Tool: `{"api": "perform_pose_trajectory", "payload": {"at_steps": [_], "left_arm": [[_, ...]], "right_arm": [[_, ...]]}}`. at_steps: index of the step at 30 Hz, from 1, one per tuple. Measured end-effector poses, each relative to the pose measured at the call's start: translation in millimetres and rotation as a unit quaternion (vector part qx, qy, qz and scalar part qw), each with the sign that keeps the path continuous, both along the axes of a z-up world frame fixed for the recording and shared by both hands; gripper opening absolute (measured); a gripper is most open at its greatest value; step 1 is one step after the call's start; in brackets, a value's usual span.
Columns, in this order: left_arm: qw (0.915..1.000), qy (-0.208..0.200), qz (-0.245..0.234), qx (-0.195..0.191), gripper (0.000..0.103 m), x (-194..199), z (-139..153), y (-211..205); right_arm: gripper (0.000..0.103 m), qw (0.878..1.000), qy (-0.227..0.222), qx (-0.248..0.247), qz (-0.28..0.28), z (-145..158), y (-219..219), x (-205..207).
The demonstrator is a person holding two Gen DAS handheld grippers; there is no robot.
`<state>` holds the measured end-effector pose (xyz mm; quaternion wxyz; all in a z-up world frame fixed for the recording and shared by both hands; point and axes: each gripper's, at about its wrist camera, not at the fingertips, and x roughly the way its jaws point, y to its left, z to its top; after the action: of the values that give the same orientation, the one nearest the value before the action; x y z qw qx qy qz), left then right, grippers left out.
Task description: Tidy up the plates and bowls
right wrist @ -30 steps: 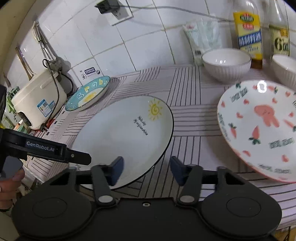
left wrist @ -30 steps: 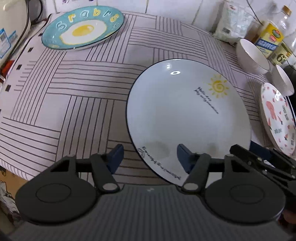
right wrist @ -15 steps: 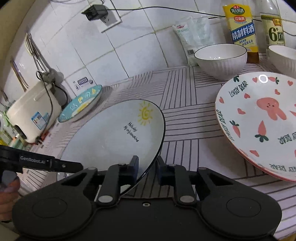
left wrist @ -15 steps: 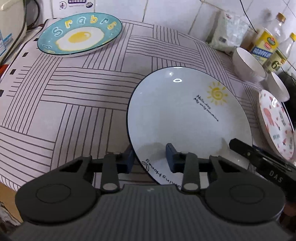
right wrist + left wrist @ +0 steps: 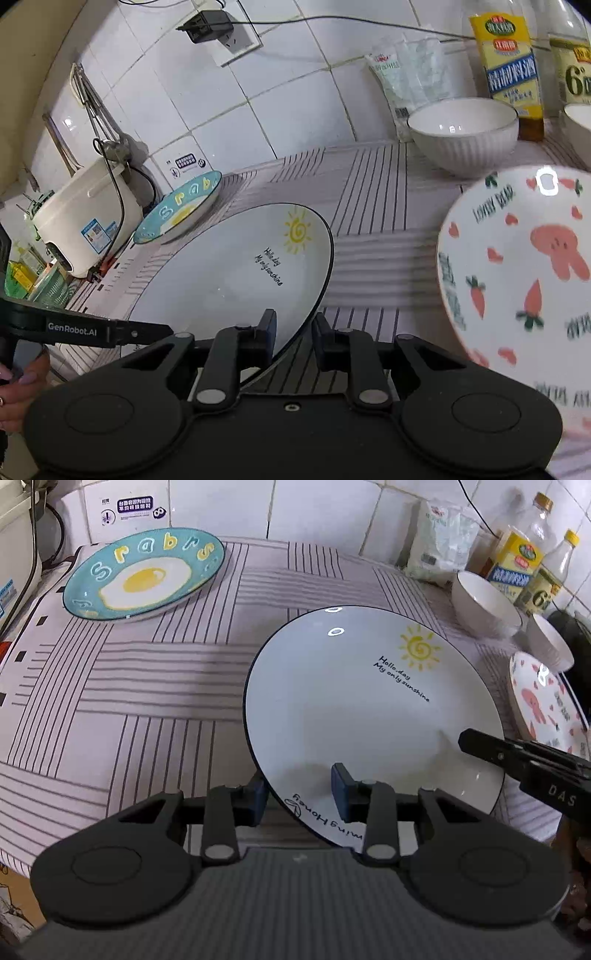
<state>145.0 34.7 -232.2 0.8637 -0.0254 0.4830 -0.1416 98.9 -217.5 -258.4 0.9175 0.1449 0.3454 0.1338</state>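
Both tongs have been closed since the earlier frame: the sun plate (image 5: 369, 716), on the striped table (image 5: 147, 709), is gripped at its near rim by the left tongs (image 5: 299, 794) and by the right tongs (image 5: 293, 332).

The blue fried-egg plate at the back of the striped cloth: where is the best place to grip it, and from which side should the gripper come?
Grip the fried-egg plate by its rim on the side facing the striped cloth. The plate is shallow and its raised rim can be pinched. The tiled wall and the rice cooker probably block the far side, so approaching across the cloth seems easiest.
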Motion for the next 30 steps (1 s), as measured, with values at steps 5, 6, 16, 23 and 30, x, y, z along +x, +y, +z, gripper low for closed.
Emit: {"api": "perform_pose_trajectory", "payload": {"at_steps": [5,6,16,23,30], "left_arm": [[1.0000,-0.007,0.001,0.002,0.035,20.2,7.3,-4.2],[1.0000,-0.008,-0.001,0.003,0.035,25.2,8.0,-4.0],[0.9996,-0.017,-0.009,0.020,0.035,76.3,1.6,0.8],[0.9995,-0.022,-0.005,0.021,0.035,96.6,1.8,-2.7],[0.9998,-0.011,0.000,0.018,0.035,115.3,-7.5,-11.2]], "right_arm": [[0.025,1.000,-0.011,-0.003,0.002,7.2,1.2,16.4],[0.025,1.000,-0.014,-0.005,0.000,9.3,2.0,23.2],[0.025,0.999,-0.025,-0.038,0.000,3.5,17.9,58.5],[0.026,0.999,-0.022,-0.044,-0.011,4.5,21.9,73.6],[0.028,0.998,0.003,-0.051,-0.037,-1.8,21.8,86.2]]}}
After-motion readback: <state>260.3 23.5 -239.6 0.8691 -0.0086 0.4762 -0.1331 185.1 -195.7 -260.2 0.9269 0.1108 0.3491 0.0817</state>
